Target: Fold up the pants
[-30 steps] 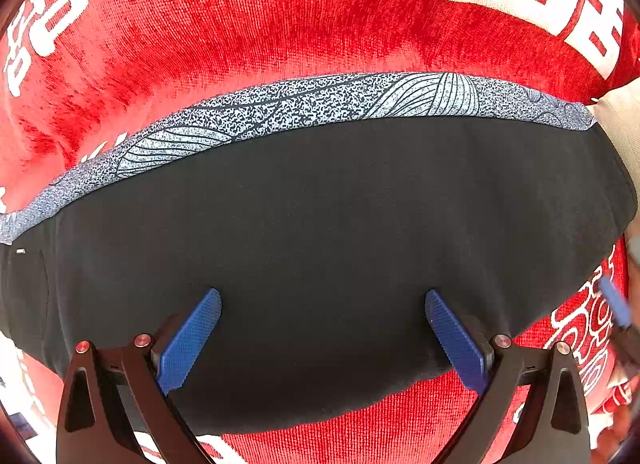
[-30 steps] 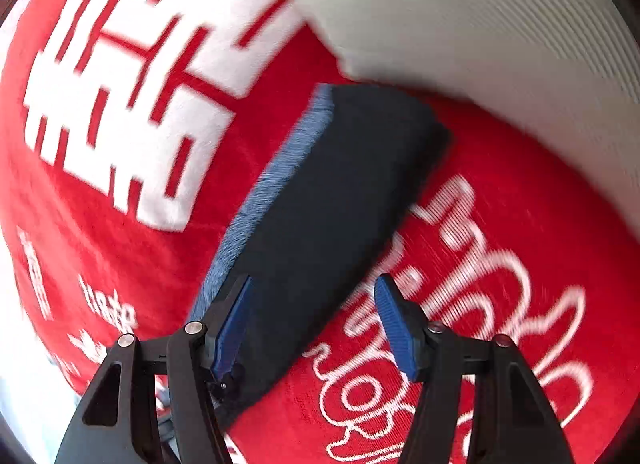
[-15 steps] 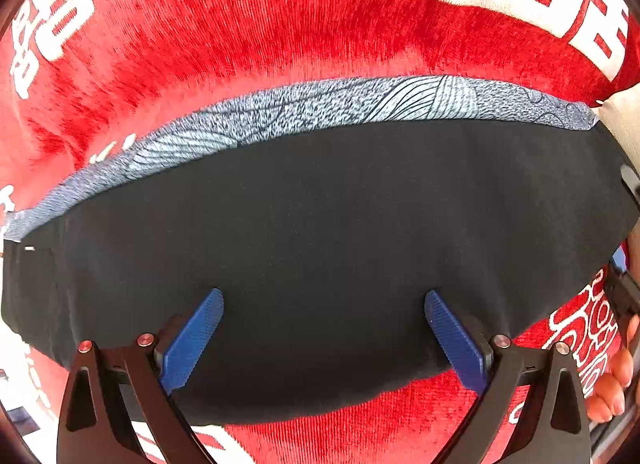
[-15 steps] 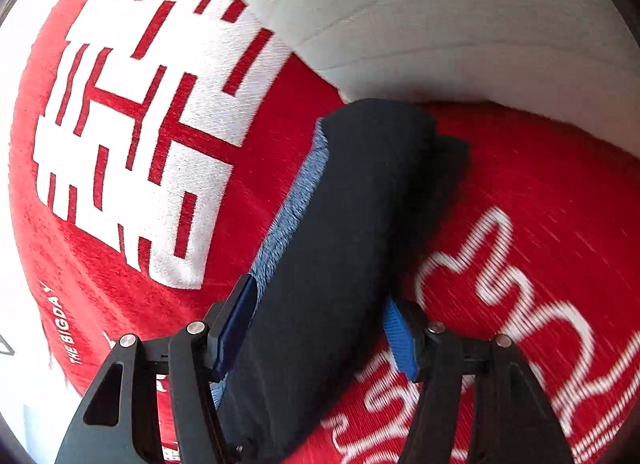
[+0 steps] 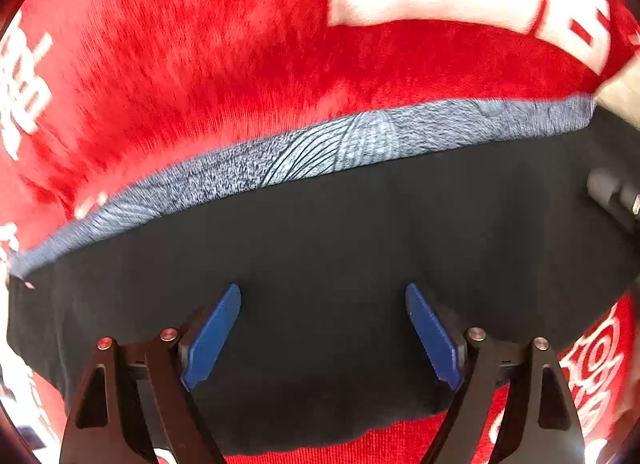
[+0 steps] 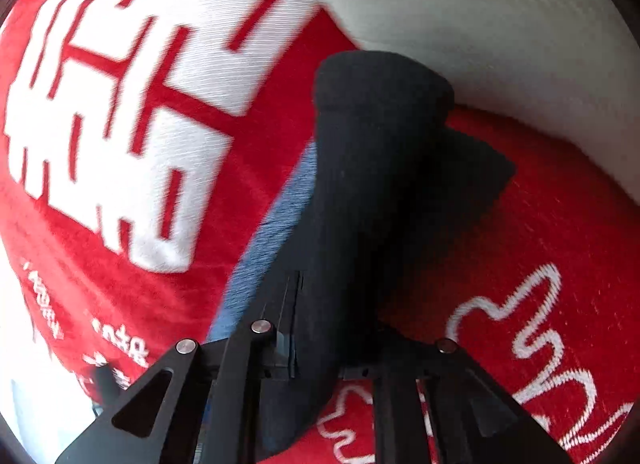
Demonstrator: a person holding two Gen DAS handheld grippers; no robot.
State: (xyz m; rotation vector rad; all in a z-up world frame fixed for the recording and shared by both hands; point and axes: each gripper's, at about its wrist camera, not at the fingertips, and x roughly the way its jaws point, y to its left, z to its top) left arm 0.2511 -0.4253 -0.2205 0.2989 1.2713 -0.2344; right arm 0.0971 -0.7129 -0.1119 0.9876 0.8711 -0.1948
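Black pants (image 5: 340, 264) lie folded flat on the red blanket (image 5: 200, 63), grey patterned band (image 5: 360, 143) along the far edge. Your left gripper (image 5: 323, 328) hovers over the near edge, jaws narrower than half a second ago but still released, gripping nothing. Your right gripper (image 6: 332, 360) has just clenched on the pants' end (image 6: 360, 183) — cloth now lifting, so the next fold looks started.

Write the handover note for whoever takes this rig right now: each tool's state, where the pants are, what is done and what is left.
Left tool: open, above the black pants, gripping nothing.
Right tool: shut on the pants' end, black cloth bunched between its fingers.
Pants lie folded on the red blanket, grey patterned band along the far edge, beside a white ribbed cushion.
Left: probably one more fold, then release.
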